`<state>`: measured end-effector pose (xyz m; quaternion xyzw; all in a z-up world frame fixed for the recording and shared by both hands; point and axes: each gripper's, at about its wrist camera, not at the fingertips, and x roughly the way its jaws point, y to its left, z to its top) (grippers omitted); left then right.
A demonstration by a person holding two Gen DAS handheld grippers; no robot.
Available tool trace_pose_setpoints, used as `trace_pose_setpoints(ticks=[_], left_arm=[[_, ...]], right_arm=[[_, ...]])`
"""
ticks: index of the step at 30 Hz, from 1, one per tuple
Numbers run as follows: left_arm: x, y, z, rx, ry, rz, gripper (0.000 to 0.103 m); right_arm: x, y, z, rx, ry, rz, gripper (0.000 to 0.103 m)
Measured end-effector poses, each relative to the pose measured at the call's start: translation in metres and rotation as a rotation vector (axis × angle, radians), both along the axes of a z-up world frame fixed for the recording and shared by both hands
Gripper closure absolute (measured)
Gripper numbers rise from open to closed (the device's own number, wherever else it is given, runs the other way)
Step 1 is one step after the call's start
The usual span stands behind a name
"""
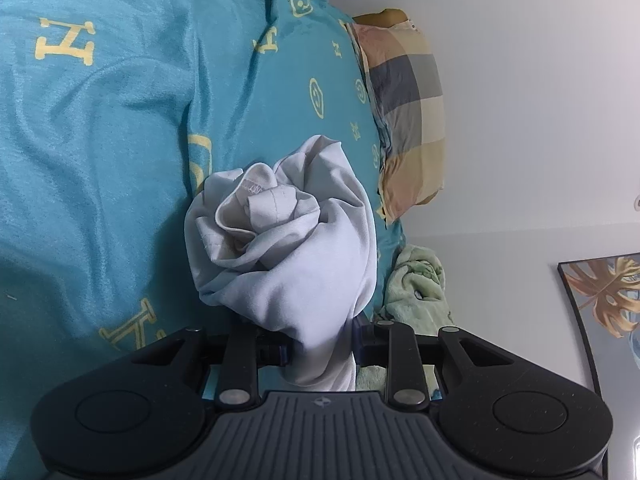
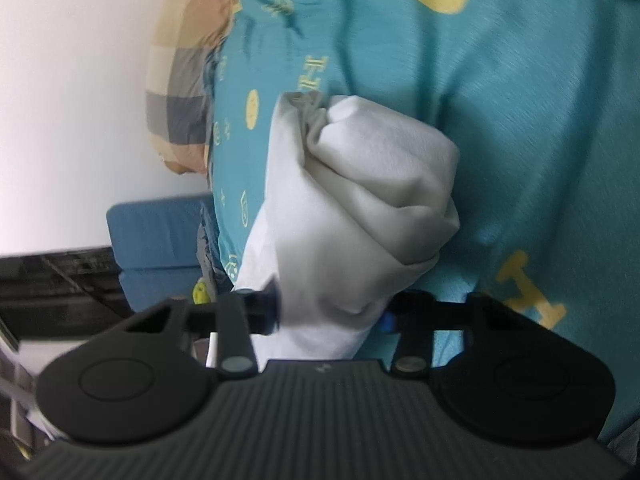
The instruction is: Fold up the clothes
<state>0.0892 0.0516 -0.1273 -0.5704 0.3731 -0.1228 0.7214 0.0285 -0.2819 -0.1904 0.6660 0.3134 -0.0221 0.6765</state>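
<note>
1. Black, your left gripper (image 1: 322, 350) pinches a bunched pale grey cotton garment (image 1: 288, 232); your right gripper (image 2: 332, 314) clamps it too.
2. Both grips keep the cloth lifted off the teal patterned bedsheet (image 1: 100, 160), likely so it hangs free.
3. A checked pillow (image 1: 408, 104) lies beyond.

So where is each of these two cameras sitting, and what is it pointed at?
Left wrist: on the left gripper, looking along its fingers at a bunched white garment it grips, above a teal bedspread.
Right wrist: on the right gripper, also gripping white garment.
Shared: bedspread and checked pillow.
</note>
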Motion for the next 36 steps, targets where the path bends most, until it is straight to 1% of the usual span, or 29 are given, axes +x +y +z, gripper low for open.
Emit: trace_pose_setpoints(ticks=[3, 6, 9, 13, 15, 18, 20, 25, 26, 29, 30, 32, 35, 36], left_arm=[[0.001, 0.003, -0.001, -0.018, 0.0, 0.006, 0.075], [-0.002, 0.005, 0.005, -0.018, -0.013, -0.002, 0.075], [-0.002, 0.008, 0.019, -0.032, 0.008, -0.01, 0.075], [0.004, -0.005, 0.055, -0.004, 0.001, -0.067, 0.075], [0.006, -0.016, 0.076, -0.014, -0.004, -0.088, 0.075], [0.009, -0.046, 0.114, -0.037, -0.037, -0.13, 0.075], [0.01, -0.078, 0.142, -0.05, -0.069, -0.167, 0.075], [0.013, -0.178, 0.204, -0.092, -0.143, -0.267, 0.075], [0.007, -0.202, 0.217, -0.099, -0.154, -0.291, 0.075], [0.021, -0.276, 0.247, -0.118, -0.195, -0.363, 0.075], [0.026, -0.3, 0.251, -0.12, -0.211, -0.383, 0.075], [0.036, -0.349, 0.259, -0.122, -0.243, -0.422, 0.075], [0.051, -0.423, 0.27, -0.125, -0.292, -0.48, 0.075], [0.052, -0.441, 0.268, -0.111, -0.312, -0.491, 0.075]], right_arm=[[0.0, -0.001, 0.01, -0.057, -0.037, 0.02, 0.075], [-0.006, -0.003, 0.025, -0.106, -0.064, 0.033, 0.077], [-0.012, -0.006, 0.048, -0.125, -0.104, 0.033, 0.078], [-0.02, -0.02, 0.085, -0.149, -0.168, -0.005, 0.078], [-0.026, -0.033, 0.106, -0.148, -0.203, -0.033, 0.078], [-0.035, -0.059, 0.144, -0.161, -0.253, -0.074, 0.078], [-0.045, -0.084, 0.173, -0.188, -0.283, -0.106, 0.078], [-0.07, -0.162, 0.247, -0.271, -0.339, -0.197, 0.078], [-0.073, -0.18, 0.259, -0.295, -0.344, -0.216, 0.078], [-0.082, -0.236, 0.298, -0.366, -0.357, -0.273, 0.078], [-0.081, -0.253, 0.308, -0.39, -0.359, -0.29, 0.078], [-0.08, -0.289, 0.32, -0.429, -0.367, -0.329, 0.078], [-0.082, -0.325, 0.3, -0.484, -0.323, -0.357, 0.078], [-0.083, -0.337, 0.294, -0.502, -0.308, -0.367, 0.078]])
